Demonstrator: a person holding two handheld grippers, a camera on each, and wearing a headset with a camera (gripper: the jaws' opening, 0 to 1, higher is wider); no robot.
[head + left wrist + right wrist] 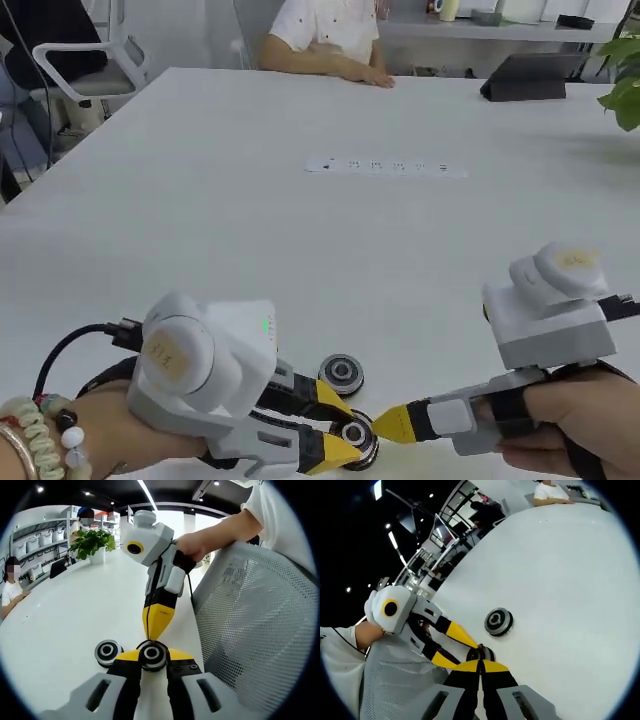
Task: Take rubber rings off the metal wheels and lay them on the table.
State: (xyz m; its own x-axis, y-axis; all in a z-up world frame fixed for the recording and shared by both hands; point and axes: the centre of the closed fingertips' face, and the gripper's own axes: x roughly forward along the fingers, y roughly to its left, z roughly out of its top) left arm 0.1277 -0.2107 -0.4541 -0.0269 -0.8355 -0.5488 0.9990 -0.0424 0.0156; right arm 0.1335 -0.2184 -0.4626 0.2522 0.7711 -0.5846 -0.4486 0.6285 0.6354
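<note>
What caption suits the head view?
Left gripper clamps a metal wheel; right gripper, fingers shut, touches its rim; second wheel beside.

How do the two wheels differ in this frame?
The held wheel is clamped between the left tongs; the loose wheel lies flat on the table, free. The shut right tongs meet the held wheel's rim; nothing touches the loose wheel. Both show a dark outer ring around a metal centre.

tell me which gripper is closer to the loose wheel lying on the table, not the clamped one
Left. The left gripper, shut on the clamped wheel, has one jaw right beside the loose wheel. The right gripper meets the clamped wheel from the far side, farther off.
</note>
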